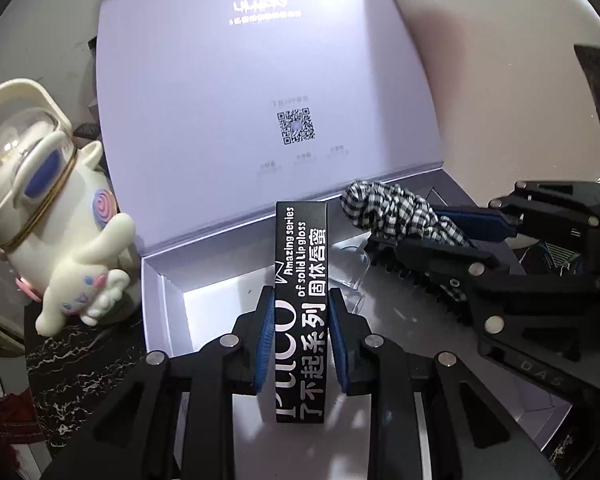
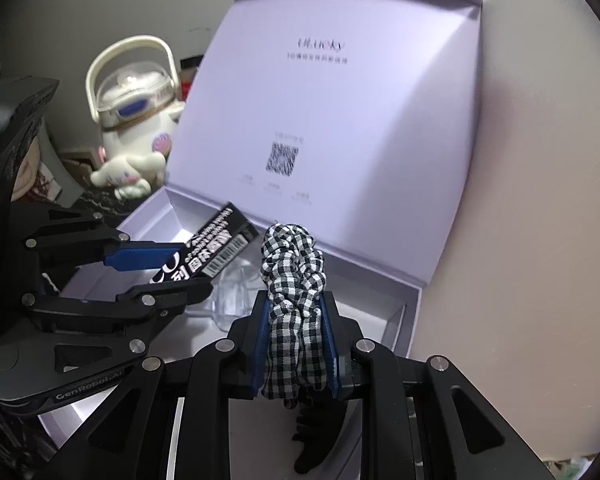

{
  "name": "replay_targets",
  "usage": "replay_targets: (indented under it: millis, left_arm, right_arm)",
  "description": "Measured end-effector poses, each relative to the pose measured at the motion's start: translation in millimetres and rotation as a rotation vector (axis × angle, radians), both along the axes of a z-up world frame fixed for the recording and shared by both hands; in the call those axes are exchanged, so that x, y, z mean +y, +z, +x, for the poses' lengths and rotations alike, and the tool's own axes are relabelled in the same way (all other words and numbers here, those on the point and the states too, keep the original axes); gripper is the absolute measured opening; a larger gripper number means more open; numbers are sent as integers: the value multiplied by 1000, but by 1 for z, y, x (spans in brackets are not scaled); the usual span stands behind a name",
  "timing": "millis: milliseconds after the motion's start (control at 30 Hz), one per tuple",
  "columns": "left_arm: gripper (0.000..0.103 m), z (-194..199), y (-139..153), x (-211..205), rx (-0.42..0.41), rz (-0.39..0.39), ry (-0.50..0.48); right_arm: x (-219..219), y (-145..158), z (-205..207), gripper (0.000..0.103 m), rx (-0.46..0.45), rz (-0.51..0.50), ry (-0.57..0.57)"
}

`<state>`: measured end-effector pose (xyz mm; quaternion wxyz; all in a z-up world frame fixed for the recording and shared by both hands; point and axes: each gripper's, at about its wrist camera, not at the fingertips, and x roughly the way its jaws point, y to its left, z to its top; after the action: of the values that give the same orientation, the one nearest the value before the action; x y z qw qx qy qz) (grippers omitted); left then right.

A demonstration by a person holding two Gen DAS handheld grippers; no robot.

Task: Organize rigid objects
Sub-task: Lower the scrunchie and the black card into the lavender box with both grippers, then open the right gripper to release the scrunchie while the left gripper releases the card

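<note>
My left gripper is shut on a long black lip-gloss carton with white lettering, holding it lengthwise over the open lavender gift box. In the right wrist view the same carton sticks out of the left gripper above the box's left half. My right gripper is shut on a hair claw wrapped in black-and-white gingham cloth, its black teeth hanging below. From the left wrist view, the gingham claw and right gripper are over the box's right half.
The box lid stands upright behind. A clear plastic piece lies inside the box. A white cartoon-dog kettle stands left of the box on a dark marbled top. A pale rounded surface fills the right.
</note>
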<state>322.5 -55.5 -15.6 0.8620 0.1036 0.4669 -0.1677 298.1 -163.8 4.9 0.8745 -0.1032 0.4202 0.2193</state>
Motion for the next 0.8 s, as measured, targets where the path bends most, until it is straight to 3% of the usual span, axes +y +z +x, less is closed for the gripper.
replay_targets:
  millis: [100,267,400,533,667,800]
  left_arm:
    - [25,6,-4,-9,7,41,3]
    - [25,8,-5,-19,3,51,5]
    - [25,-6,5,-17,-39,1,27]
    - [25,-13,8,-21,-48,42,52]
    - [25,-18,15,-22,-51,-14,47]
    - [25,-24,17,-27,-50,5,56]
  right_arm:
    - [4,-9,1,24,13,-32,1]
    - [7,-11,2,25,29,-38,5]
    - [8,-13,4,25,48,-43,17]
    - [10,-9,7,26,61,-20,28]
    - [12,-8,8,37,58,-56,29]
    - [8,-5,4,52,63,-52,7]
